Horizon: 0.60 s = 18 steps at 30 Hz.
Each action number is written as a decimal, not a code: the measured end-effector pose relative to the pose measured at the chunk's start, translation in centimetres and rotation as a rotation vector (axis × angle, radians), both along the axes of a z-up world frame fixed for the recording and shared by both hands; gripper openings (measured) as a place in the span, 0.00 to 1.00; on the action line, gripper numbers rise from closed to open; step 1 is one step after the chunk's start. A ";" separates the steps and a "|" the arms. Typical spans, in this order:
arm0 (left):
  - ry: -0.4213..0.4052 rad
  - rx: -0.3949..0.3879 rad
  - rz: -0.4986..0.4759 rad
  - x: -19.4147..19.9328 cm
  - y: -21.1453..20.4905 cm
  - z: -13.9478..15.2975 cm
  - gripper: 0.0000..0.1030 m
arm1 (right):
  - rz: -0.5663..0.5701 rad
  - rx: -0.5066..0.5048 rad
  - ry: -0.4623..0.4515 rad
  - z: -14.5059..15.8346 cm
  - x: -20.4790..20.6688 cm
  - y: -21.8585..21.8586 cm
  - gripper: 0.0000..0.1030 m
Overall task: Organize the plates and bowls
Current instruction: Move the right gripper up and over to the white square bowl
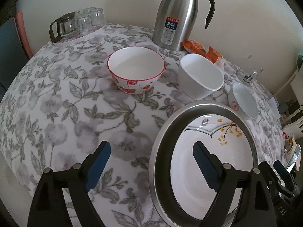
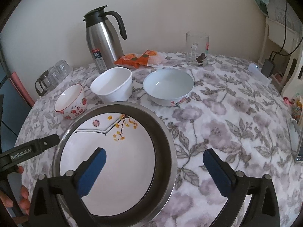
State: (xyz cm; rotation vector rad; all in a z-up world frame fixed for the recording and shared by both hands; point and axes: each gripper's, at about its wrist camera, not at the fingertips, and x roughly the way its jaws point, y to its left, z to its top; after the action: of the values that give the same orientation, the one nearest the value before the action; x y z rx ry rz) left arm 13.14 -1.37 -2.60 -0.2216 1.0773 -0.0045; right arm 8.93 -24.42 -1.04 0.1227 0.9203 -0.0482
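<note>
A round metal basin [image 1: 164, 141] sits on the flowered tablecloth with a white plate [image 1: 181, 162] printed with yellow blossoms lying inside it. My left gripper [image 1: 151, 147] is open and straddles the basin's left rim, with one finger over the cloth and the other over the plate. My right gripper [image 2: 154, 152] is open across the basin's [image 2: 164, 132] right rim, above the plate [image 2: 123, 151]. Behind stand a strawberry bowl [image 1: 136, 70], a white squarish bowl [image 1: 200, 75] and a pale blue-white bowl [image 2: 168, 87], all empty.
A steel thermos jug [image 2: 102, 41] stands at the back by the wall, with an orange snack packet [image 2: 140, 57] beside it. A glass mug [image 2: 197, 49] is at the back right. A glass pot with upturned glasses [image 1: 79, 22] is at the back left. A person's hand [image 2: 22, 191] shows at the lower left.
</note>
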 end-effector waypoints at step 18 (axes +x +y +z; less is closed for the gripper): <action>-0.168 -0.009 0.044 1.6 1.4 2.9 1.00 | -0.058 0.038 -0.086 1.5 -0.1 -0.8 1.00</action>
State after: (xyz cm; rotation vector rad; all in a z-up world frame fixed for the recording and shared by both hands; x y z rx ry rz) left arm 14.75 0.04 0.26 -0.2487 0.9052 0.0108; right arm 8.79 -25.23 0.44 0.1854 0.8322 -0.0792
